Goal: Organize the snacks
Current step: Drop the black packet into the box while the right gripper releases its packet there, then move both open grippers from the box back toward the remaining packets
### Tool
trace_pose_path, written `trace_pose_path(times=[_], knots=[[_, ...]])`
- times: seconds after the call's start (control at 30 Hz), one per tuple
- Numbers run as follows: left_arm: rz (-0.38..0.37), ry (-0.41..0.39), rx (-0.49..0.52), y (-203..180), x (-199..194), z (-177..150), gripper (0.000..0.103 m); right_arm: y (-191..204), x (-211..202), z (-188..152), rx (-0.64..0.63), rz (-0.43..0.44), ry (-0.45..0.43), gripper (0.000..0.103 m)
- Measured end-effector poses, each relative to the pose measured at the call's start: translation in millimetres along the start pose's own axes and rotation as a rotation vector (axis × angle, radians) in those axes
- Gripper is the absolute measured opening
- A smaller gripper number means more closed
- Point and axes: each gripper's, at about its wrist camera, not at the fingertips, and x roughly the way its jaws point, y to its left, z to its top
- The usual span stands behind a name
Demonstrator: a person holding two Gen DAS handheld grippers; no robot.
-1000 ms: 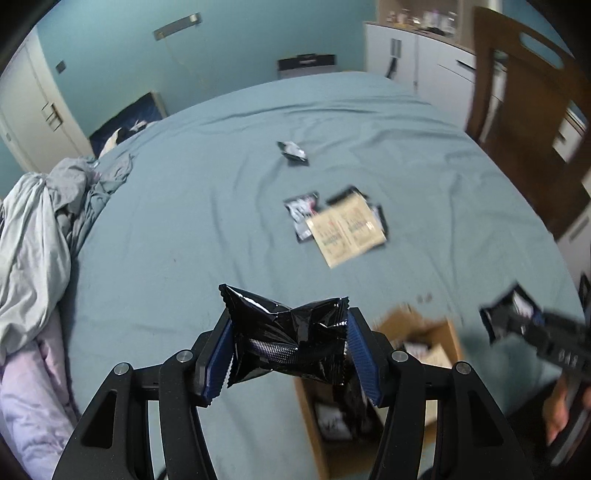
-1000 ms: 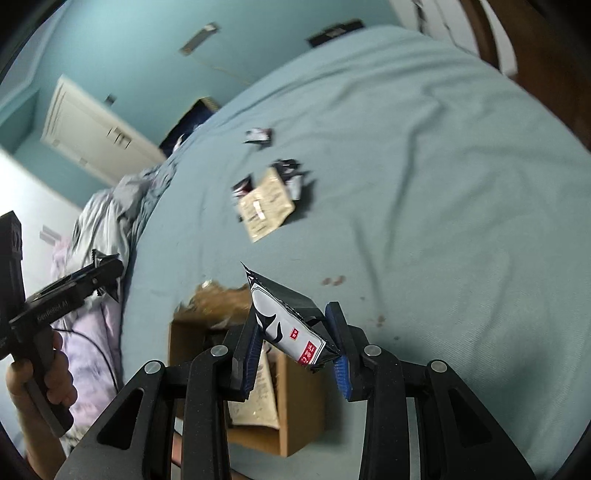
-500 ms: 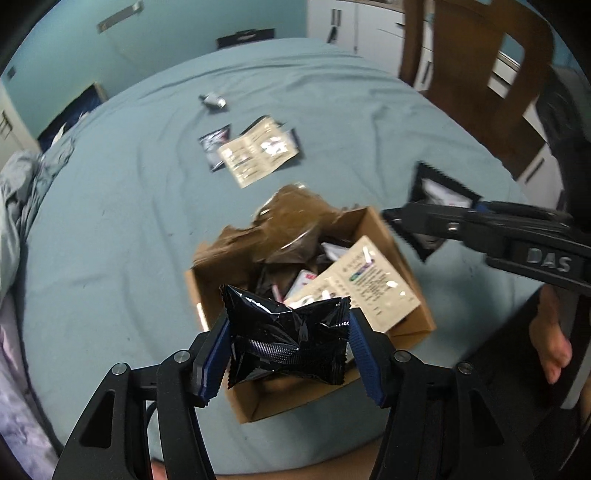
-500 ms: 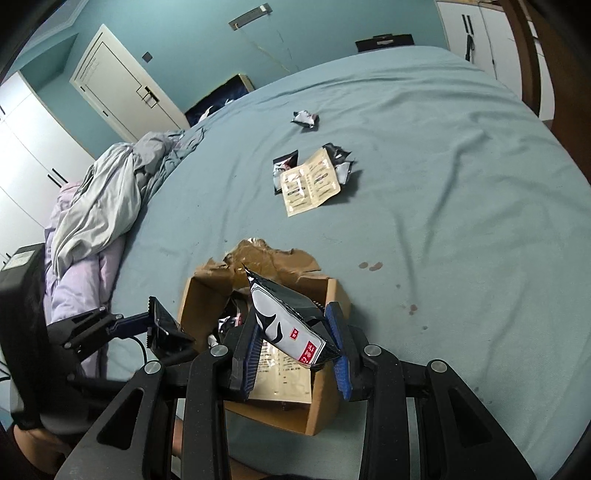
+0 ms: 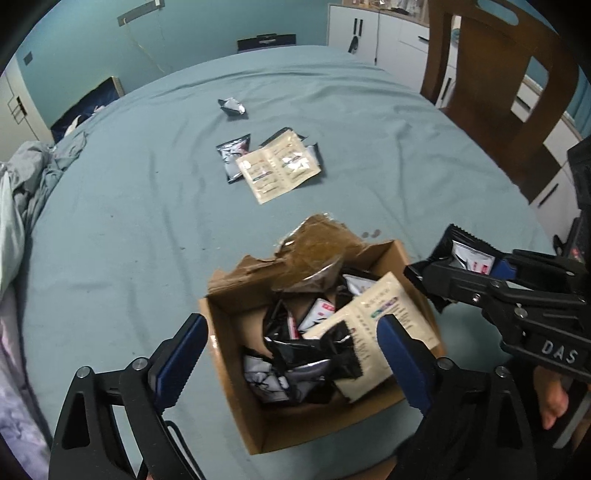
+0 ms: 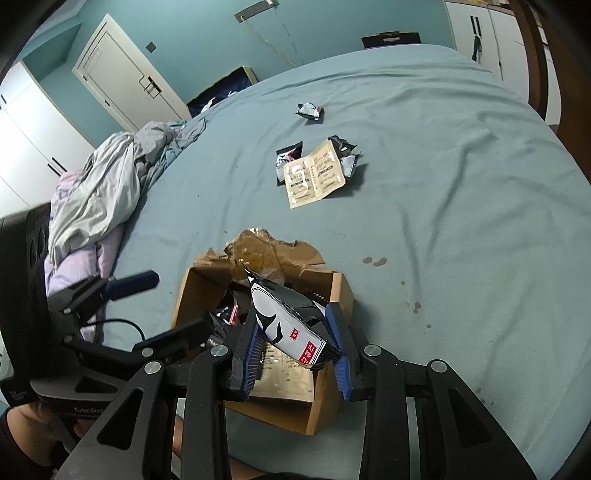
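My left gripper hangs over the open cardboard box, and its jaws are opening wide with nothing pressed between them. The crumpled black snack packet lies below them in the box, on top of other packets and a beige sachet. My right gripper is shut on a black-and-white snack packet, held above the box's right side. On the blue bed sheet farther back lie a beige sachet, black packets beside it and a small crumpled packet.
A wooden chair stands at the bed's right edge, with white cabinets behind it. Crumpled grey and lilac bedding is piled on the left. The box's torn flap sticks up at its far side. A hand shows at lower right.
My left gripper came down over the box and its jaws spread; the black packet dropped from them into the box. My right gripper, still gripping its packet, shifted over the box.
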Motion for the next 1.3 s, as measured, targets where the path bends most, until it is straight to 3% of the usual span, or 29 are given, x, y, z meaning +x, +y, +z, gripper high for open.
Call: trace_pose_path(times=[0.23,0.53,0.67,0.73,1.0,1.17,1.3], knots=[[0.107,-0.028,-0.001,10,-5,-1,0.095,14,8,-1,-0.063,-0.020,0.038,0.032],[0.098,-0.042,-0.092,34,-11,2,0.095,24,9,0,-0.084,0.029,0.025,0.034],[0.101,-0.037,-0.089,33,-10,2,0.095,12,1,1,-0.015,0.037,-0.042,0.068],[0.102,-0.035,-0.084,32,-10,2,0.095,7,-5,-2,0.014,0.030,-0.080,0.076],[0.127,-0.045,-0.071,29,-12,0,0.095,5,0,-6,0.067,-0.060,-0.048,0.077],[0.123,-0.044,-0.081,30,-13,0,0.095,12,-1,-2,0.045,-0.171,-0.041,0.077],[0.126,-0.043,-0.073,28,-13,-1,0.095,14,-3,1,0.059,-0.153,-0.041,0.077]])
